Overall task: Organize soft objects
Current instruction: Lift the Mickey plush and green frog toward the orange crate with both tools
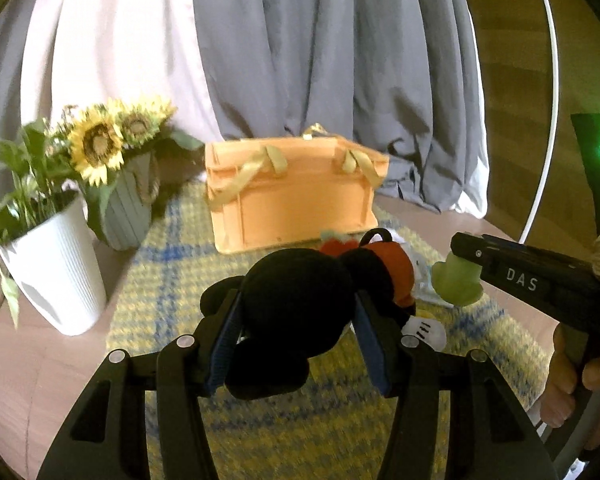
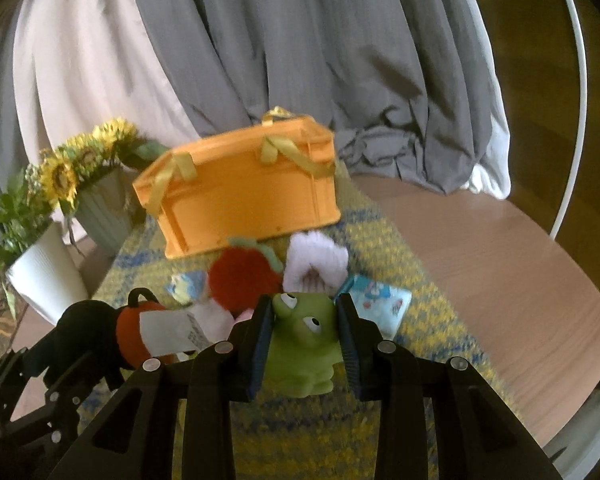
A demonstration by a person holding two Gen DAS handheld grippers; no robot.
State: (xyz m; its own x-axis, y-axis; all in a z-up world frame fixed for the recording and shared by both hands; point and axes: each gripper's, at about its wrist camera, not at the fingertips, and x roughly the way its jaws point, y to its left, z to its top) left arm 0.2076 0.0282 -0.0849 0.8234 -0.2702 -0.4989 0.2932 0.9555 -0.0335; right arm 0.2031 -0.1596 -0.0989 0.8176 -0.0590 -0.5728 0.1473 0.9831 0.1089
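My left gripper (image 1: 298, 300) is shut on a black mouse plush (image 1: 300, 312) with red shorts, held above the yellow-blue mat (image 1: 284, 432); the plush also shows in the right wrist view (image 2: 100, 332). My right gripper (image 2: 304, 312) is shut on a green frog toy (image 2: 306, 340), which also shows in the left wrist view (image 1: 458, 280). An orange basket (image 2: 244, 196) with yellow ribbon handles stands at the mat's far end. A red plush (image 2: 242, 280), a white furry plush (image 2: 316, 266) and a small light-blue pack (image 2: 380, 304) lie on the mat in front of the basket.
A white pot (image 1: 56, 268) with green leaves and a grey vase (image 1: 128, 208) of sunflowers stand at the left of the mat. Grey and white curtains (image 2: 300, 60) hang behind. The round wooden table (image 2: 500, 260) extends to the right.
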